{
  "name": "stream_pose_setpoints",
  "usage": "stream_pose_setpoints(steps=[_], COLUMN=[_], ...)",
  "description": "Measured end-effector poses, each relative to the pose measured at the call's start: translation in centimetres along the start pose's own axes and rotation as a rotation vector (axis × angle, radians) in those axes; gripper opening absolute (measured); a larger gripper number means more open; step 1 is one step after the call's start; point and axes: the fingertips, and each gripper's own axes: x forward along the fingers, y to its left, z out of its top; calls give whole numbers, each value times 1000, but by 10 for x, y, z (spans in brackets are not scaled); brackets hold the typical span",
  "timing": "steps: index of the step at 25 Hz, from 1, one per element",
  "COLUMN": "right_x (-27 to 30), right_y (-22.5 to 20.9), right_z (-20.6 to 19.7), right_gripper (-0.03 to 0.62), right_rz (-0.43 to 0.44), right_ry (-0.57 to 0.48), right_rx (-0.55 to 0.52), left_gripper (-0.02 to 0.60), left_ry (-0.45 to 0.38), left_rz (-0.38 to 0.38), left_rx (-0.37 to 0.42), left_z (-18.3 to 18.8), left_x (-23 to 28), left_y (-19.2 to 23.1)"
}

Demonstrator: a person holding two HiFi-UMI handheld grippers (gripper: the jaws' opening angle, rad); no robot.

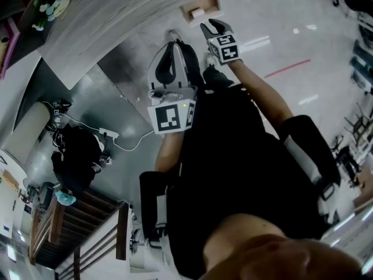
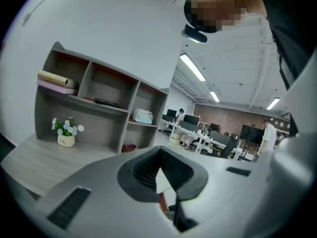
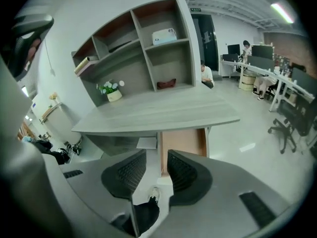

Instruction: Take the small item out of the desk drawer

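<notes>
Two tools, one open drawer (image 3: pixel 182 142), one item
Your left tool (image 1: pixel 172 39) is clenched on nothing, your right tool (image 3: pixel 157 160) released and empty; the small white item (image 1: pixel 197 10) sits in that drawer under the desk (image 3: pixel 158 110).

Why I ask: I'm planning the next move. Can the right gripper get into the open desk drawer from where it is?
Probably yes. The right gripper faces the drawer, pulled out under the desk, with jaws apart and empty. Only floor lies between, though it is not there yet.
</notes>
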Motion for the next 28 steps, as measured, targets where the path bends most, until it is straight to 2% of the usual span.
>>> stream_pose_setpoints(steps=[16,28], right_x=[119,165], right_y=[-46,-75], right_z=[-72,-115], right_gripper=[206,244], right_rz=[-60,-118], right_ry=[218,344], right_rx=[56,10], left_gripper=[-2,-2], left_ry=[39,82], left_rz=[17,21], left_rx=[-54,-78], left_z=[-21,-43], left_x=[37,54], left_y=[30,42])
